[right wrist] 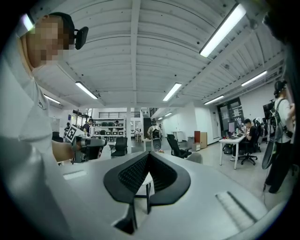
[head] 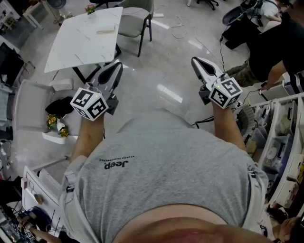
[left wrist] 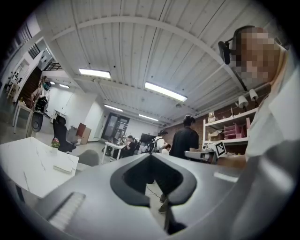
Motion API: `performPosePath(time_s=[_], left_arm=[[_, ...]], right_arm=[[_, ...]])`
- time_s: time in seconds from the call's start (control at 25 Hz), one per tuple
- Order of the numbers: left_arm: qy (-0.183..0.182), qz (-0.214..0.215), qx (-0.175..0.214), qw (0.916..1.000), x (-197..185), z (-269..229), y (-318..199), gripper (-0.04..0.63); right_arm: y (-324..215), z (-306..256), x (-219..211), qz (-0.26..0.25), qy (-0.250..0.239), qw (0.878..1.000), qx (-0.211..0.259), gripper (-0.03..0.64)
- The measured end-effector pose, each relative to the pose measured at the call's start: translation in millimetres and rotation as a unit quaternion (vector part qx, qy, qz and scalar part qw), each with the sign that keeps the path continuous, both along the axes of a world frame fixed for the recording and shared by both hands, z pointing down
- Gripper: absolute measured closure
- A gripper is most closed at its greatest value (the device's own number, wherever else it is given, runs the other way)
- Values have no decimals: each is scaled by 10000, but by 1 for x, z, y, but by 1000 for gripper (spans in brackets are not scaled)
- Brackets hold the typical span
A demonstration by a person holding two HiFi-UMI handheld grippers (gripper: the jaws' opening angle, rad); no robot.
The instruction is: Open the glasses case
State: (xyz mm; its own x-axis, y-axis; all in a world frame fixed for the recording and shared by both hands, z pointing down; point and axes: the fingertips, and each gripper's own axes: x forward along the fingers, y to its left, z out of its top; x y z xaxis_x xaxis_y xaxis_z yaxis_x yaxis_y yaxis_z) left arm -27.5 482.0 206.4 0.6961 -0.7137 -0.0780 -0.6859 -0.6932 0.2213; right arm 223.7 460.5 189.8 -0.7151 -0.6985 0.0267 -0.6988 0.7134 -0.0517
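So both grippers are up in mid-air, held about level in front of the person's gray T-shirt [head: 161,166], with nothing under them but bare shiny floor [head: 156,76]. The left gripper [head: 118,65] has its fingers [left wrist: 125,182] pressed together at the tips, with nothing between them. Same deal for the right gripper [head: 196,60]: fingers [right wrist: 129,174] meeting at the tip, nothing pinched.

The white marbled desk [head: 76,42] sits ahead and to the left, well apart from both grippers. Its near corner is the closest bit to the left gripper. A small pale flat thing [head: 105,32] lies on it close to the edge that faces the gray chair [head: 135,19], and it also shows in the left gripper view [left wrist: 65,168] right by that edge. I can't tell from here whether that's the glasses case. It's too small. A little bunch of flowers [head: 90,8] stands at the desk's far corner.

Room-wise, there's a wide open strip of floor between the desk and the right side. The right edge is crowded with white shelving [head: 280,137] and a person in black [head: 270,47]. On the left there's a pale armchair [head: 26,107].
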Motion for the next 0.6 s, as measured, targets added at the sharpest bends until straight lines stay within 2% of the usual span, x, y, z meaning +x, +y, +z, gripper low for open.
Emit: performPosePath(time_s=[0.28,0.32,0.4,0.48,0.6], left_arm=[[-106,71,61,9999,15,1,-3,569],[-118,126,72,9998,19,0,-3,522],[-165,214,85,9996,29,-2,-3,240],[-201,199,118,9995,37,-5,-4,174],[-221,150,145,9995,50,-7,-5,150]], right_arm=[[-4,0,12,-42,-83,10000,31,614],[-4,0,14,-61,-89,9999,36,614],[-4,-2,20,-97,-104,9999,46,614],[-5,-3,26,-127,-127,9998,55,614],[-7,-4,39,-169,-173,9997,55,614]])
